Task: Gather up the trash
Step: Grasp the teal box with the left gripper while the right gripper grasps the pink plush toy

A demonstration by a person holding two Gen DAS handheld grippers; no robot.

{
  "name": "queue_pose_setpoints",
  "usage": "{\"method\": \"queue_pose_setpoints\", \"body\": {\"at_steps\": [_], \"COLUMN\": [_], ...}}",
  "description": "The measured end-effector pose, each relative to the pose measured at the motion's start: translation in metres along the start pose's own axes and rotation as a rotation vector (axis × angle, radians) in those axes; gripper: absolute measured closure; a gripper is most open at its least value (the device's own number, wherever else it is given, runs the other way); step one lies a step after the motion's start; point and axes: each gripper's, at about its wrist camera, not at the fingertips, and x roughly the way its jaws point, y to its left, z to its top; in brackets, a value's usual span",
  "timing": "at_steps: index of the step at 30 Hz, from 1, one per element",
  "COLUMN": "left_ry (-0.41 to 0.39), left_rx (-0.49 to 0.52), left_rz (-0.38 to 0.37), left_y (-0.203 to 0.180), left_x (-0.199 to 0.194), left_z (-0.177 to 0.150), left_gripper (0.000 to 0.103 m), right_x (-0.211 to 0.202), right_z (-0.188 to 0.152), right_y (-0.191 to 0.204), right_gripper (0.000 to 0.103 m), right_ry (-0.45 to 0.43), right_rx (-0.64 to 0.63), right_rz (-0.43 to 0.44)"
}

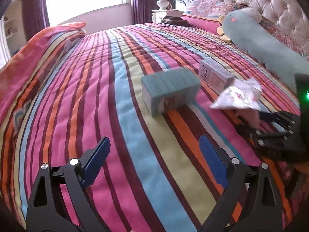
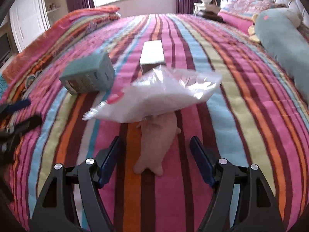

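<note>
A teal carton lies on the striped bedspread. A pale box lies beyond it. A crumpled clear plastic bag rests on a small pink plush toy. My left gripper is open and empty, short of the teal carton. My right gripper is open, its fingers on either side of the pink plush, just short of the bag. It also shows in the left wrist view.
A long teal plush lies along the pillows by the tufted headboard. A folded quilt sits at the bed's left side. A nightstand with a vase stands behind the bed.
</note>
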Motion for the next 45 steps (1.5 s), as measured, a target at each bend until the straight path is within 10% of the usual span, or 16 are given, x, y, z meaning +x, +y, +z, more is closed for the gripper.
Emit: {"method": "queue_pose_setpoints", "body": {"at_steps": [9,22,28,30,32,45], "left_ry": [-0.033,0.056,0.105,0.104,0.108,0.091], "left_rx": [0.195,0.069,-0.047,-0.081,-0.119,-0.17], "left_rz": [0.028,-0.063,-0.024,0.011,-0.004,-0.027], "left_y": [-0.008,-0.024,-0.02,-0.013,-0.006,-0.011], "left_x": [0.054,0.107,0.116,0.112,0.108,-0.006], "left_z": [0.054,0.086,0.072,0.071,0.07,-0.033], "left_gripper": [0.012,0.012,0.026,0.051,0.052,0.052], "right_x": [0.002,0.005,0.005,0.004,0.002,-0.048], "right_z": [0.002,0.007,0.008,0.008,0.009,-0.048], "right_y": [0.001,-0.001,-0.004,-0.005,-0.008,-0.002], "right_gripper": [0.034,0.034,0.035,0.06,0.074,0.076], "right_ry": [0.002,-0.003,-0.008,-0.014,-0.023,-0.011], "right_rx": [-0.015,-0.005,0.007,0.009,0.016,0.012], "right_rz": [0.002,0.009,0.018,0.014,0.028,0.123]}}
